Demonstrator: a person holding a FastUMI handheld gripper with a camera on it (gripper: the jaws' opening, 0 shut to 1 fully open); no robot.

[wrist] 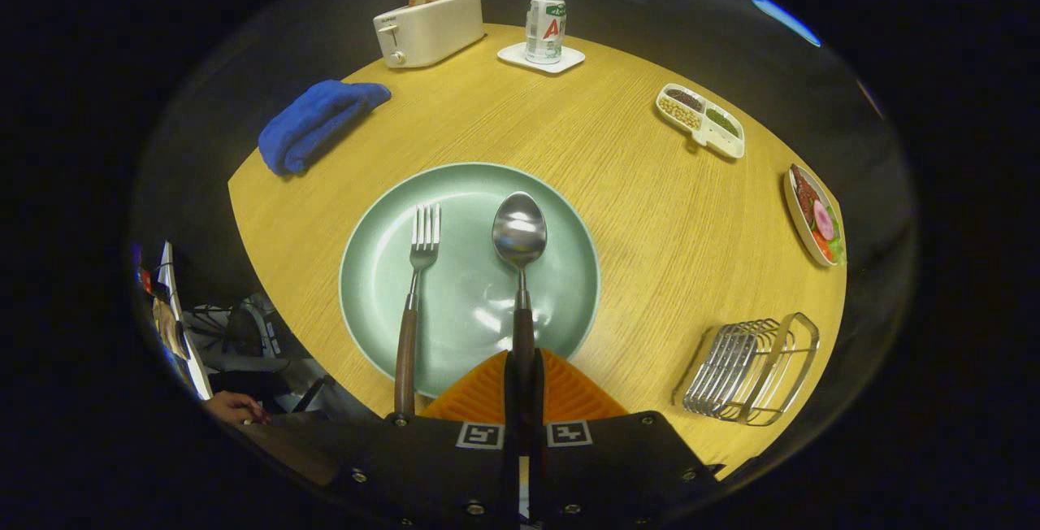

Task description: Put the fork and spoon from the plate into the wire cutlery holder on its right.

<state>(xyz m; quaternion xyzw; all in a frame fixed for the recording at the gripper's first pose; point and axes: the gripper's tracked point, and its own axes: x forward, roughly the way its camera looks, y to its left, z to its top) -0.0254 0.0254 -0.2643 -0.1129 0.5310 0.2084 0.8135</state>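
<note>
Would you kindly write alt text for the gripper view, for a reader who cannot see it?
The tongs are shut on the spoon by its dark handle, above a green plate where a fork lies beside it. To the right on the wooden table stands an empty wire cutlery holder; a blue towel, toaster and can sit beyond.

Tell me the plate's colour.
Pale green plate, clearest in the gripper view, under the fork.
</note>
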